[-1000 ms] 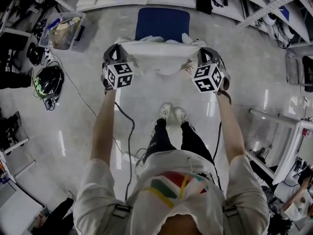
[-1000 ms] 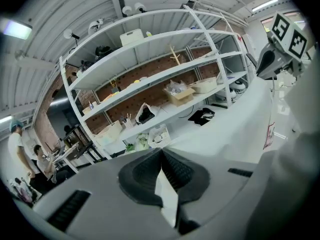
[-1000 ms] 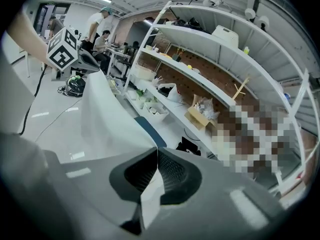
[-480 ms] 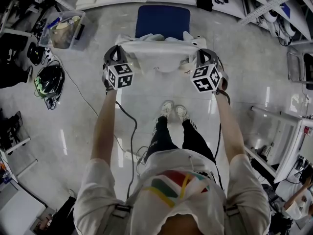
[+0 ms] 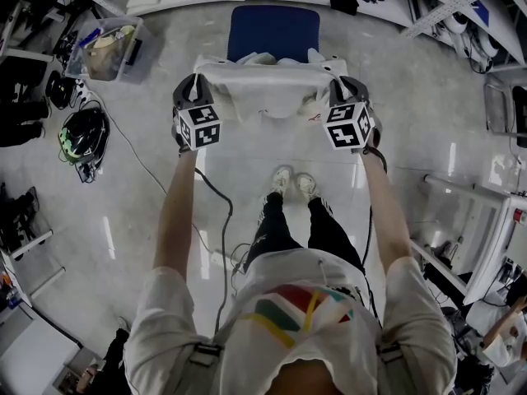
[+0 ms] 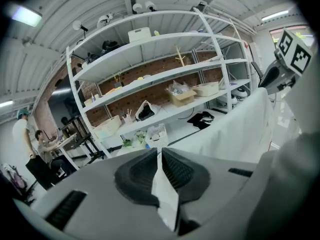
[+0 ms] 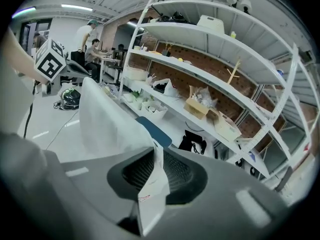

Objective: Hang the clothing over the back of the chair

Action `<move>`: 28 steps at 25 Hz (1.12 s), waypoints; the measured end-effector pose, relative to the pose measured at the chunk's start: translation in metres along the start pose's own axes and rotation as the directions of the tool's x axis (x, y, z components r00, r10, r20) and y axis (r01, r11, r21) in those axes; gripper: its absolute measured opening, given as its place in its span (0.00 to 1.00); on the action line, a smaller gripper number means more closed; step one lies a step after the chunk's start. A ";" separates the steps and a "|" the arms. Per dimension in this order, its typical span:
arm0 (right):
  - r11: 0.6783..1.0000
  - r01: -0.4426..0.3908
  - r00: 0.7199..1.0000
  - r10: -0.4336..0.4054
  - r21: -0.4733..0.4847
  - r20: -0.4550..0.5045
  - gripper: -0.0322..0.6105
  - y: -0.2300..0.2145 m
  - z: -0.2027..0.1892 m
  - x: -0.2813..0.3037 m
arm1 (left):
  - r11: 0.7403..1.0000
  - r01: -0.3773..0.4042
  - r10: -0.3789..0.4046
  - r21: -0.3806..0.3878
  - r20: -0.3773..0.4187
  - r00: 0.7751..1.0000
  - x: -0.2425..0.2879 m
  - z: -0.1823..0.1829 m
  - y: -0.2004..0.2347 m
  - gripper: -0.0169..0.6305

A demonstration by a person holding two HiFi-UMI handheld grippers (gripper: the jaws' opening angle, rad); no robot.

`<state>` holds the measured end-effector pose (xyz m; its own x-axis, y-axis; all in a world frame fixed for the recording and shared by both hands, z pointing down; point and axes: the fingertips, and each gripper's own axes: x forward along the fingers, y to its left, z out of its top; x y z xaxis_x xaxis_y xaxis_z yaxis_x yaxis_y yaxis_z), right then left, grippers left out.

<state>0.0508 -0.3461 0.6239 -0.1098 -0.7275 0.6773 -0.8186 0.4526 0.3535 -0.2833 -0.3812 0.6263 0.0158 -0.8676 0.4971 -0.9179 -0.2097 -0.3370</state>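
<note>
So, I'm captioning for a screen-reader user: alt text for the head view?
Seen from above, a person holds a white garment stretched between the left claw and right claw, each shut on it, at the near edge of a blue chair.

No word, number or brand name can be read anywhere. The cube on the left gripper [image 5: 198, 79] and the one on the right gripper [image 5: 339, 82] bear only black-and-white square marker patterns. A white tag [image 7: 149, 194] of the clothing [image 5: 263, 85], pinched in the right gripper's jaws, carries faint red marks too small to read. Any print on the cardboard box [image 7: 198, 107] on the shelves [image 7: 220, 81] is too blurred to read.
</note>
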 end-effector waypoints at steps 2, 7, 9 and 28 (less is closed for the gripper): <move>1.000 -0.001 1.000 0.001 0.019 0.003 0.15 -0.004 0.000 -0.002 | 1.000 -0.007 0.007 0.001 0.005 1.000 -0.001 0.005 0.002 0.05; 1.000 -0.007 1.000 0.007 0.019 0.006 0.16 -0.005 0.000 -0.008 | 0.999 -0.029 0.029 -0.015 0.014 0.999 -0.006 0.012 0.006 0.05; 1.000 0.000 1.000 -0.001 0.009 0.012 0.16 -0.007 0.002 -0.011 | 0.999 -0.030 0.030 -0.016 0.019 0.999 -0.007 0.016 0.005 0.05; 0.970 0.234 0.830 -0.233 0.062 0.507 0.06 -0.103 0.181 -0.165 | 0.984 -0.098 0.151 -0.148 0.404 0.902 -0.117 0.236 0.036 0.05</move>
<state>0.0512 -0.3659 0.3591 -0.1859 -0.9706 0.1529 -0.8551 0.2365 0.4614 -0.2248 -0.3934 0.3673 0.0361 -0.9965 0.0751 -0.9635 -0.0547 -0.2619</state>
